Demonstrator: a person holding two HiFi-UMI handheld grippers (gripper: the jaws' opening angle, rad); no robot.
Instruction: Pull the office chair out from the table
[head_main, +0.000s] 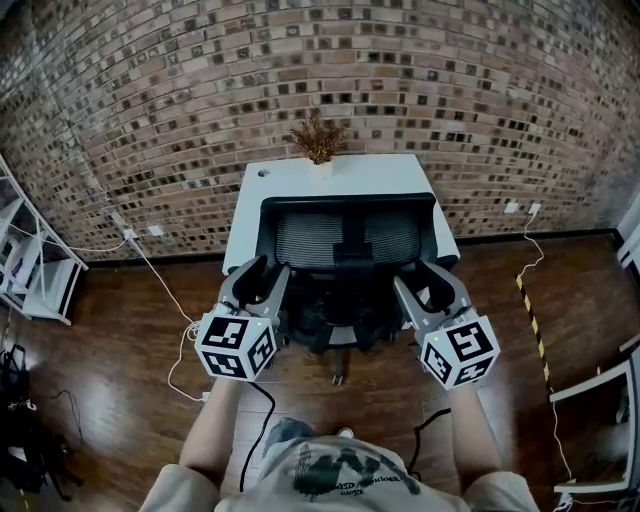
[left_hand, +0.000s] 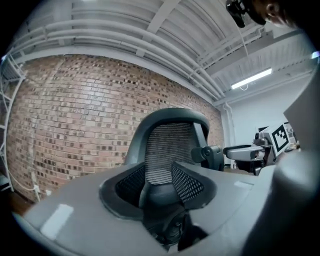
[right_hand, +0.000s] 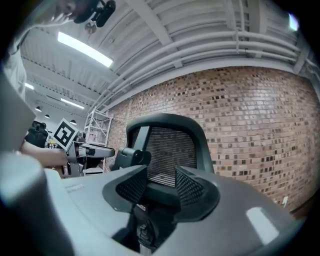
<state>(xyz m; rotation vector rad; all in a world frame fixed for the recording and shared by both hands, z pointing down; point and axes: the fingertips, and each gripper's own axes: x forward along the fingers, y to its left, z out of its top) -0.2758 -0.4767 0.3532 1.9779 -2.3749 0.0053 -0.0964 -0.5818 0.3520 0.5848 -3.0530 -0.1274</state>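
Head view shows level hand-held grippers (head_main: 262, 270) (head_main: 430, 274) flanking chair (head_main: 345, 238)

The chair (head_main: 347, 240) has a black frame and a grey, finely ribbed mesh back. The bench (head_main: 390, 172) is white. The wall (head_main: 150, 100) is red-brown brick speckled with dark and pale bricks. The floor (head_main: 120, 340) is dark brown wood grain, crossed by yellow-and-black striped tape (head_main: 532, 320) and a white cable (head_main: 160, 280). The plant (head_main: 317, 137) is dry brown, in a white pot (head_main: 322, 168). The left tool (head_main: 264, 275) and right tool (head_main: 425, 280) are pale grey. Their pads (left_hand: 187, 181) are black with a dotted grid. Their cubes (head_main: 236, 345) are white with black square markers. The shirt (head_main: 330, 480) is beige with a dark green print.
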